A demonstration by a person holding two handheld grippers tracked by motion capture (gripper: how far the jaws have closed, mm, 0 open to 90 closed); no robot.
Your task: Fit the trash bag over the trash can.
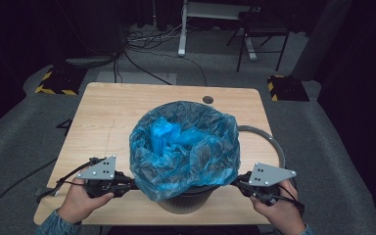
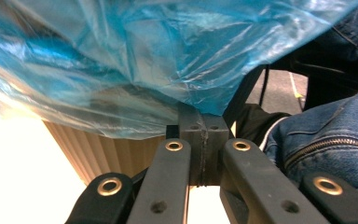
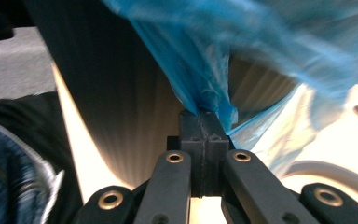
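Two hands enter the high view from the bottom edge, each holding one gripper: the left gripper (image 1: pixel 133 184) and the right gripper (image 1: pixel 235 182) meet opposite sides of a blue bag (image 1: pixel 183 147) that is draped over a dark ribbed bin (image 1: pixel 186 201). One bin and one bag stand near the front edge of the wooden table (image 1: pixel 107 117), between the grippers. Most of the bin is hidden under the bag's overhang, and the jaw tips are lost against the plastic, so their grip cannot be read from above. One grey ring (image 1: pixel 274 142) lies on the table behind the bin to the right, partly hidden by the bag. In the left gripper view, the left gripper (image 2: pixel 204 122) has its jaws pressed together, their tips reaching the bag's (image 2: pixel 135 60) lower edge, apparently pinching it, though the pinch itself is hard to see. The bin's (image 2: pixel 107 156) ribbed wall shows just below the plastic, and a denim sleeve (image 2: pixel 326 135) is cut off at the right. In the right gripper view, which is blurred, the right gripper (image 3: pixel 204 116) is closed on a gathered fold of the bag (image 3: pixel 205 79), with the bin (image 3: pixel 112 93) dark behind it and an arc of the ring (image 3: pixel 335 175) at the lower right.
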